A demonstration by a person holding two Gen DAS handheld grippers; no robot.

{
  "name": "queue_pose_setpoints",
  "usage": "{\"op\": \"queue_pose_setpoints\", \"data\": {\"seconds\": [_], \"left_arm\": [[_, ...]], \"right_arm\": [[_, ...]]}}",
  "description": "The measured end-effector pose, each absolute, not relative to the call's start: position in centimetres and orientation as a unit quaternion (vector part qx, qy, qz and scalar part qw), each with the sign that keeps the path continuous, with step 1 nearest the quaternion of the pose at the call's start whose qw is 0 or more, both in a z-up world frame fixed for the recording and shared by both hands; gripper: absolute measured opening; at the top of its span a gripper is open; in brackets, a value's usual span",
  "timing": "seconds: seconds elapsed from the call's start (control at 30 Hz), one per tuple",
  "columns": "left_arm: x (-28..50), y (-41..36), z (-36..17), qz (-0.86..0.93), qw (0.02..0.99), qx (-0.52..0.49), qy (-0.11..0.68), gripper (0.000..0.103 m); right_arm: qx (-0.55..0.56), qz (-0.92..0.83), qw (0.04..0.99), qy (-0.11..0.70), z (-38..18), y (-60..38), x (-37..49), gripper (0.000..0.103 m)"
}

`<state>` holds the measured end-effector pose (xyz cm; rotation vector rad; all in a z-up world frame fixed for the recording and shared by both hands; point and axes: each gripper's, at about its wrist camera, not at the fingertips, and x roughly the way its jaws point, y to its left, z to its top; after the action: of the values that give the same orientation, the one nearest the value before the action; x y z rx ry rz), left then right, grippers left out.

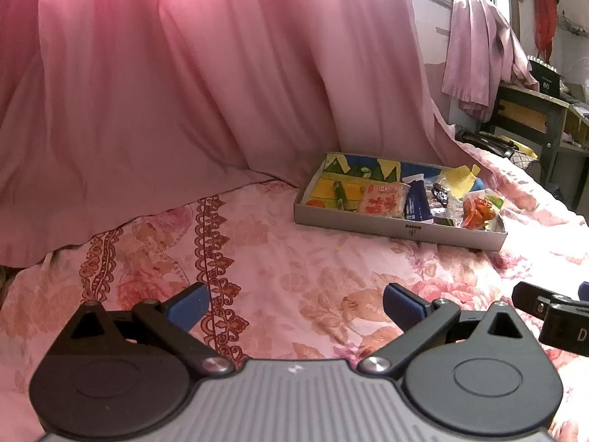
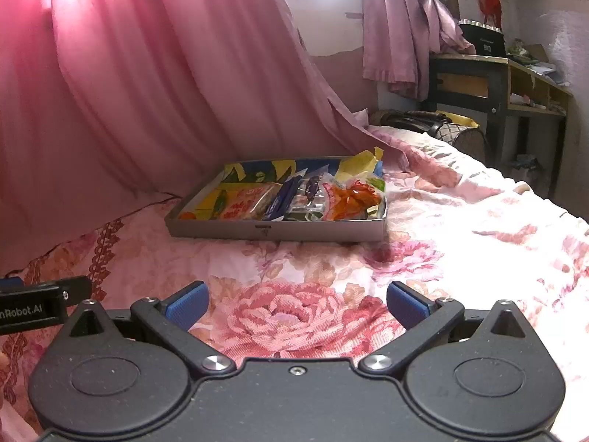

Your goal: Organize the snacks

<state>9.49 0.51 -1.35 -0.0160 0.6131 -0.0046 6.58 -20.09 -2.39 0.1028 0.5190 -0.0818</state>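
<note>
Grey cardboard tray [image 2: 279,230] at twelve o'clock on the bed [image 2: 460,243] already holds the snacks [image 2: 294,200]. Left gripper [image 1: 296,304] and right gripper [image 2: 298,300] hover, fingers spread, empty; organizing looks finished or pending.

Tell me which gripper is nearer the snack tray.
Right, by a narrow margin. The right gripper faces the snack tray almost head-on across the bedspread; the left gripper sits beside it, with the tray ahead and off to its right. Both are open and empty.
</note>
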Motion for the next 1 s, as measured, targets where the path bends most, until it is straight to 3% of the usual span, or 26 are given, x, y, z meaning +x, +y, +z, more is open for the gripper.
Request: {"op": "queue_pose_setpoints", "data": {"seconds": [1.0], "left_arm": [[9.5,0.43,-1.49,-0.005,0.953,-0.004,0.304,0.103]], "right_arm": [[0.05,-0.041,0.964,0.259,-2.48,-20.13,6.62,0.102]]}}
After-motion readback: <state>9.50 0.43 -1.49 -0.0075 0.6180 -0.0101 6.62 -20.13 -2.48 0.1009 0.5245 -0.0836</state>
